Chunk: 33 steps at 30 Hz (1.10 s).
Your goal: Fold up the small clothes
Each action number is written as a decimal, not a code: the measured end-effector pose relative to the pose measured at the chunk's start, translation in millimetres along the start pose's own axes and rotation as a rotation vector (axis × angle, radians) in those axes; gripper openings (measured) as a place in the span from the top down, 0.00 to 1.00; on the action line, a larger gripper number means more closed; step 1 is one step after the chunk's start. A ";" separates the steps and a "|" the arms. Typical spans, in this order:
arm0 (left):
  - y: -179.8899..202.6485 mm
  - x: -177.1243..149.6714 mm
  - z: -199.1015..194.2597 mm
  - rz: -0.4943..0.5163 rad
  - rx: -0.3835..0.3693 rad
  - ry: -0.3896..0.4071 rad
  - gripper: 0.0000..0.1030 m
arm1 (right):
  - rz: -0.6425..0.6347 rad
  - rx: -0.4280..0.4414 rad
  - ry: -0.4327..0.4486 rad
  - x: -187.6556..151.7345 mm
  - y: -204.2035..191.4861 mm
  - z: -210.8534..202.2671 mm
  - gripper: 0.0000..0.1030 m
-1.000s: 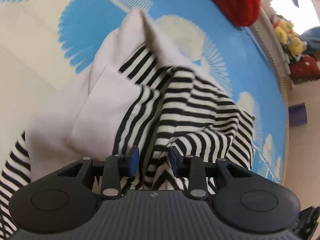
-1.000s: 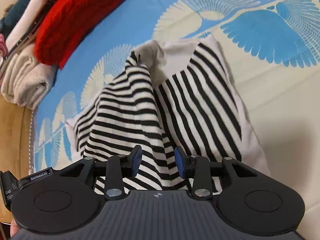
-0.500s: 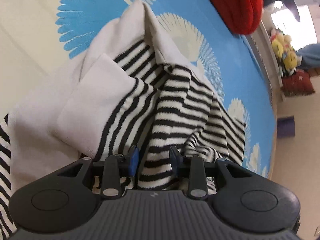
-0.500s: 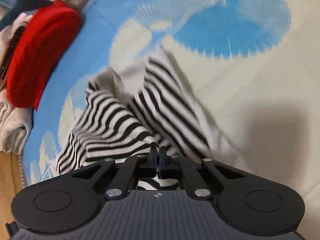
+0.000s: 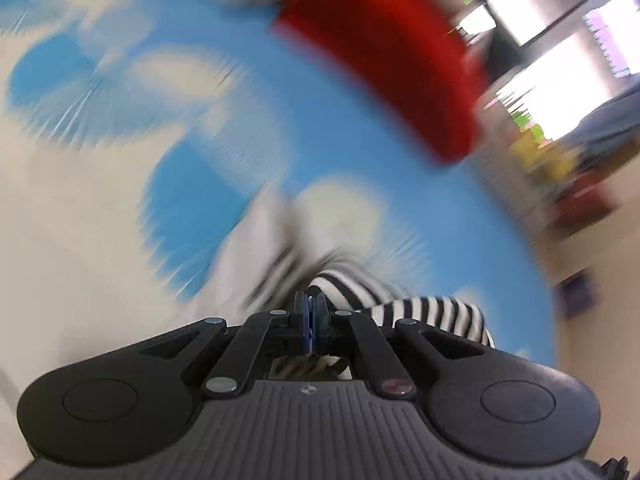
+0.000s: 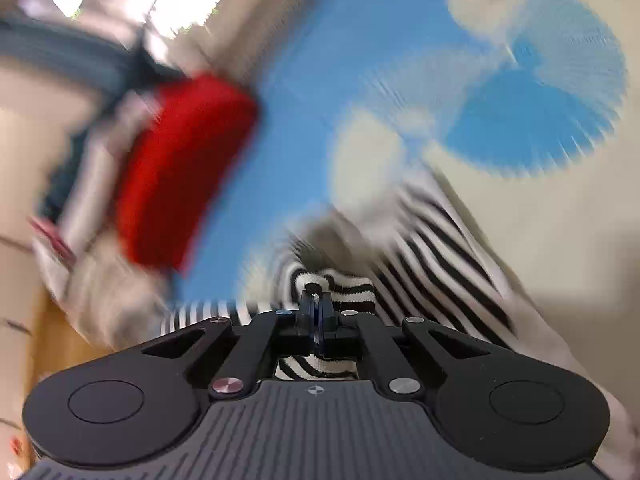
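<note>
A black-and-white striped garment (image 5: 432, 312) with plain white panels lies crumpled on a blue and cream patterned cloth (image 5: 120, 264). My left gripper (image 5: 310, 304) is shut on a fold of its striped fabric, which bunches at the fingertips and trails off to the right. In the right wrist view the same striped garment (image 6: 440, 240) spreads up and right, and my right gripper (image 6: 316, 296) is shut on another striped fold that humps over its tips. Both views are heavily blurred by motion.
A folded red knit (image 5: 392, 48) lies on the far part of the cloth and shows again as the red knit (image 6: 180, 168) in the right wrist view, next to a pile of pale folded clothes (image 6: 92, 272). Bright windows (image 5: 560, 60) lie beyond.
Both grippers closed on striped fabric, the right first, the left just now. Both hands then swung and lifted, so more of the far cloth and the room shows.
</note>
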<state>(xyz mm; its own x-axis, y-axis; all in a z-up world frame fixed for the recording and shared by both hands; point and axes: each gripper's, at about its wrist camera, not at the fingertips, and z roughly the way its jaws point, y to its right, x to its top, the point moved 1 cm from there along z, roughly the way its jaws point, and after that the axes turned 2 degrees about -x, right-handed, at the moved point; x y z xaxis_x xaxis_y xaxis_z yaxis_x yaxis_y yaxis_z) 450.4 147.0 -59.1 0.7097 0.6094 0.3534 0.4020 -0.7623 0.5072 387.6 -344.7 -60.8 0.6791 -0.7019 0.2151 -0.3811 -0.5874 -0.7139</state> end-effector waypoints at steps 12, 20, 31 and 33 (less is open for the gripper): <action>-12.9 -9.2 27.0 -0.028 0.055 -0.145 0.72 | -0.150 -0.250 -0.094 -8.6 -0.8 35.8 0.73; -0.8 -3.1 -5.1 0.077 0.002 -0.026 0.99 | -0.069 -0.108 -0.011 -17.1 -1.9 31.0 0.99; -3.2 -6.0 7.9 0.148 0.101 -0.098 0.84 | -0.069 -0.349 -0.103 -20.8 10.6 54.9 0.93; 7.8 -2.0 -10.1 0.184 0.057 0.011 0.74 | -0.170 -0.333 -0.019 -18.2 -10.6 48.3 0.76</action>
<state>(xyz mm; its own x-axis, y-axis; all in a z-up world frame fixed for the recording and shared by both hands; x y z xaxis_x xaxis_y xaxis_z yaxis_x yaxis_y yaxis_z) 446.2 142.0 -47.9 0.7679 0.4608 0.4450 0.2985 -0.8721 0.3879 409.7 -306.2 -89.3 0.7604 -0.5771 0.2978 -0.4428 -0.7962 -0.4123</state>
